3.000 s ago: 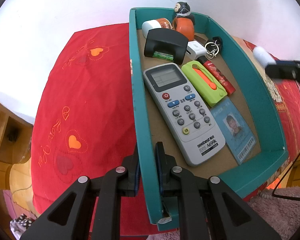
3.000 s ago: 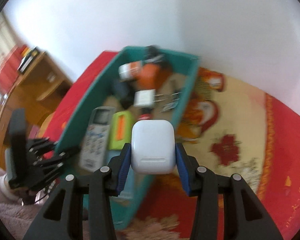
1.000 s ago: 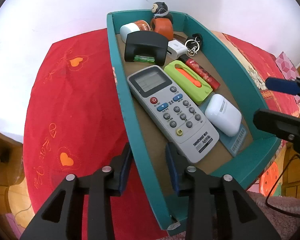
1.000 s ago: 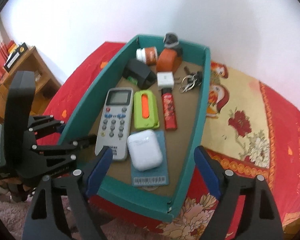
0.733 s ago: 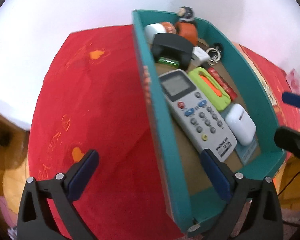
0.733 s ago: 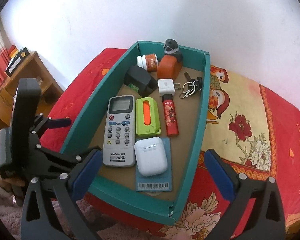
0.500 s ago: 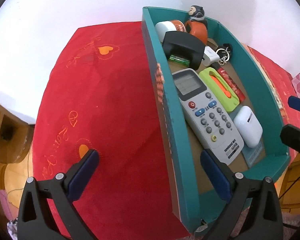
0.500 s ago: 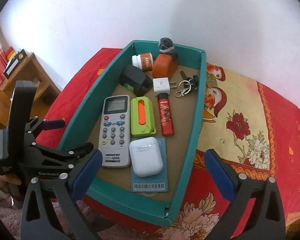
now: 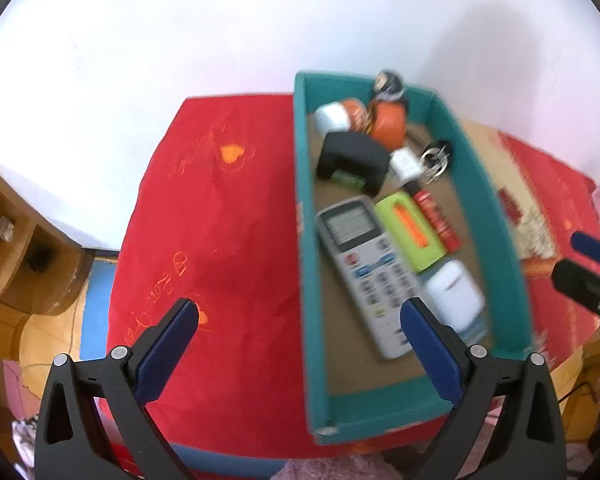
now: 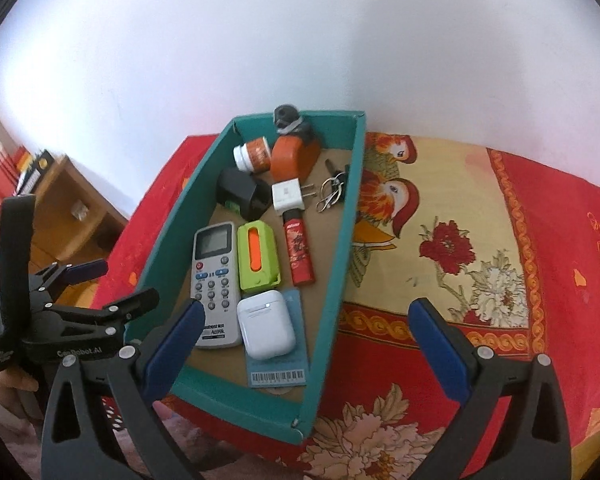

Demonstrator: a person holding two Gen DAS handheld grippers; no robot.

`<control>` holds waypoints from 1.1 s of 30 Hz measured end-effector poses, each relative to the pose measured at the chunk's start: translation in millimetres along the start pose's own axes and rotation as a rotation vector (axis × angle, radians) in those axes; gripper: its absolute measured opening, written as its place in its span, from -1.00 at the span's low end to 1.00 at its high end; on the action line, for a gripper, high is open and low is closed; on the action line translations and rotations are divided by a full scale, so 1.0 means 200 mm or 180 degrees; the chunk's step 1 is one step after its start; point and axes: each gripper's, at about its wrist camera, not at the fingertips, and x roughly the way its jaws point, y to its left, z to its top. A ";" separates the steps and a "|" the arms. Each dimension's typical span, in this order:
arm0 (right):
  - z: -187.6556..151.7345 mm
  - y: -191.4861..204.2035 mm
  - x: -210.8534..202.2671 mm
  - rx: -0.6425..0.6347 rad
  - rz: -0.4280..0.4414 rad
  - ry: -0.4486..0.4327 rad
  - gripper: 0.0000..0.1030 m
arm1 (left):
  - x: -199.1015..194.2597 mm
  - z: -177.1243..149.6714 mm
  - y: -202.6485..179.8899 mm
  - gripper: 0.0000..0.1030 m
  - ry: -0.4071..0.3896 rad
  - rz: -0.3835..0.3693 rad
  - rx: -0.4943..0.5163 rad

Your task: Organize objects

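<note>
A teal box (image 10: pixel 342 248) sits on the bed with its left wall (image 9: pixel 304 280) under my left gripper (image 9: pixel 298 312), which hovers open and touches nothing. Inside lie a grey remote (image 10: pixel 216 284), a green case (image 10: pixel 258 256), a red lighter (image 10: pixel 298 252), a white plug (image 10: pixel 287 196), keys (image 10: pixel 332 192) and a white earbud case (image 10: pixel 266 330) resting on a blue card (image 10: pixel 280 372). My right gripper (image 10: pixel 307 308) stands open above the box's near right corner, empty. The left gripper (image 10: pixel 116 284) also shows at the box's left side.
A red heart-patterned cloth (image 9: pixel 220 240) lies left of the box, and a yellow and red floral cloth (image 10: pixel 460 260) lies to its right. A wooden shelf (image 9: pixel 16 240) stands at the left, a white wall rises behind, and a black holder (image 10: pixel 242 192), a bottle (image 10: pixel 254 156) and an orange figurine (image 10: pixel 294 152) fill the box's far end.
My left gripper let go of the box's left wall, opened wide and rose. My right gripper set the earbud case on the card, opened fully and drew back.
</note>
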 end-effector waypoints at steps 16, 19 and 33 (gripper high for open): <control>-0.09 -0.23 -0.40 0.0152 -0.0183 -0.0339 1.00 | -0.24 0.06 -0.39 1.00 -0.0249 -0.0002 -0.0028; -0.13 -0.25 -0.43 0.0176 -0.0217 -0.0368 1.00 | -0.26 0.03 -0.45 1.00 -0.0265 -0.0015 0.0021; -0.19 -0.38 -0.45 0.0377 -0.0314 -0.0350 1.00 | -0.25 -0.04 -0.54 1.00 -0.0228 -0.0008 0.0015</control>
